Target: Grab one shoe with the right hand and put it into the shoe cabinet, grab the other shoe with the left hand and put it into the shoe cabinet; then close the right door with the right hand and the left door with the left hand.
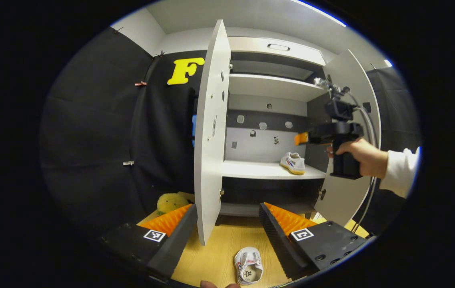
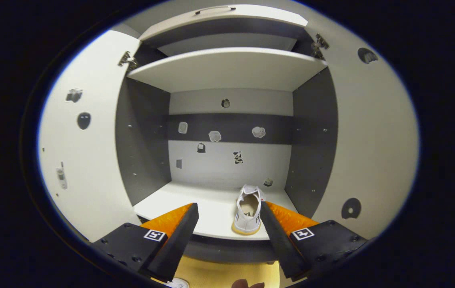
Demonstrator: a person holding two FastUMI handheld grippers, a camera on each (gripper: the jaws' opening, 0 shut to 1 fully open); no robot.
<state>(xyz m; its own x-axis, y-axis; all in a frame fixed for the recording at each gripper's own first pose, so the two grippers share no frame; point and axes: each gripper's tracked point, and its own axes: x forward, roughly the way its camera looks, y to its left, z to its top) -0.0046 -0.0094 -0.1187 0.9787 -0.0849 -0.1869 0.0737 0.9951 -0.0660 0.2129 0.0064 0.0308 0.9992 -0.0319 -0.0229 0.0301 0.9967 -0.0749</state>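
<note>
Left gripper (image 1: 227, 236) wide open, empty, above shoe 2 (image 1: 248, 265) on floor. Right gripper (image 2: 229, 232) wide open, empty; shoe 1 (image 2: 247, 212) on shelf (image 2: 171, 204). Risk: left door (image 1: 211, 132) edge near, may snag left gripper's lift.

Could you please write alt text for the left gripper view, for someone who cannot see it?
A white shoe lies on the wooden floor between the open left gripper fingers, before an open shoe cabinet. A second shoe sits on its shelf, beside a hand holding the right gripper.
</note>
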